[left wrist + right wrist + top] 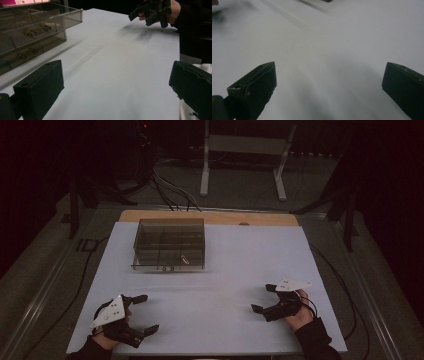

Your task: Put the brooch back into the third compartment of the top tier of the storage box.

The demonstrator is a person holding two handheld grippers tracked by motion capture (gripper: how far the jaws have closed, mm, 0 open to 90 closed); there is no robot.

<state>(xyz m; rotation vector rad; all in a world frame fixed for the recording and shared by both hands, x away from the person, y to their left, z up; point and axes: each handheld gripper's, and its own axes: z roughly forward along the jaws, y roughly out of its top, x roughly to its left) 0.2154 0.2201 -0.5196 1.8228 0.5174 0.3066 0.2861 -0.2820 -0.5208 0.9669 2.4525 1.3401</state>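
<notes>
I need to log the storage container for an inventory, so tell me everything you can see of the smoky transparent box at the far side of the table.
The smoky transparent plastic box stands upright on the white table top, towards its far left, apart from both grippers. It looks like tinted clear plastic, divided by inner walls into compartments. In the left gripper view it shows two stacked tiers, the upper one jutting out like a part-open drawer, with small metallic-looking pieces inside; what they are is too small to tell.

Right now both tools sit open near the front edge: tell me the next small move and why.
Probably bring the left tool forward toward the clear compartment box. Both it and the right tool are open and hold nothing, the white table between them is bare, and the box, with small metal parts in its compartments, stands on the left side, nearer that hand.
</notes>
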